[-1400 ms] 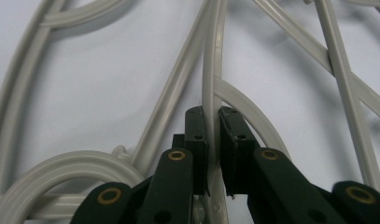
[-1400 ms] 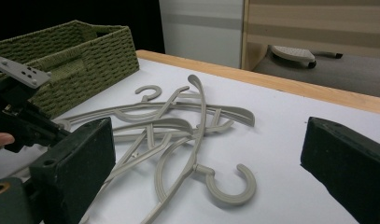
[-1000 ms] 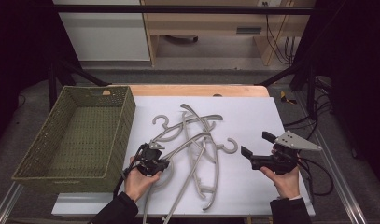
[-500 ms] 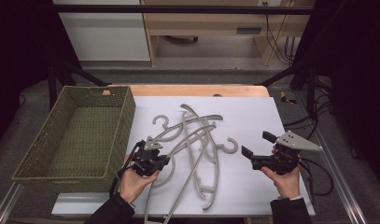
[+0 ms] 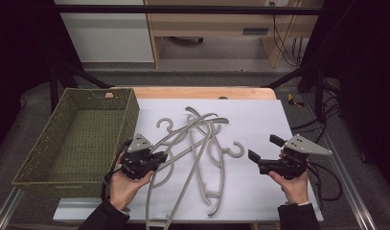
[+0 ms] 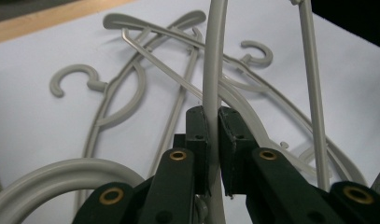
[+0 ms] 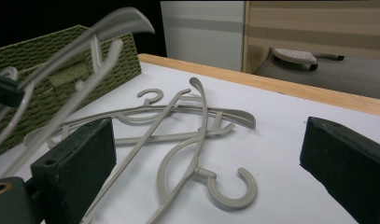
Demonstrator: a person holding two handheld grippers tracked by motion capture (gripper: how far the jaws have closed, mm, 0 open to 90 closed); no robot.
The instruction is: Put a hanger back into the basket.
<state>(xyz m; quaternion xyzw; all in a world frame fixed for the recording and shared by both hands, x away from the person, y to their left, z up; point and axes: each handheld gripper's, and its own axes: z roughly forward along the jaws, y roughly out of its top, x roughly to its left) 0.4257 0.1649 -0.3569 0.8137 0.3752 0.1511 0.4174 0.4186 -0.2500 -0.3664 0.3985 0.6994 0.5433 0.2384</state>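
On the white table point(image 5: 259, 120), one basket point(image 5: 73, 139), several tangled hangers (count unclear); left gripper point(image 5: 152, 159) pinches a hanger point(image 6: 214, 70), right gripper point(image 5: 260, 154) gapes.

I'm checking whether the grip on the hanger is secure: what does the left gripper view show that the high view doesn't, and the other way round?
The left gripper view shows the jaws of the left gripper pinched on a thin grey bar of the held hanger, pads pressing it from both sides. The high view adds the green basket beside that hand, the right gripper open and apart from the pile, and the white table. Both show the other grey hangers lying crossed in a tangle, hooks pointing different ways.
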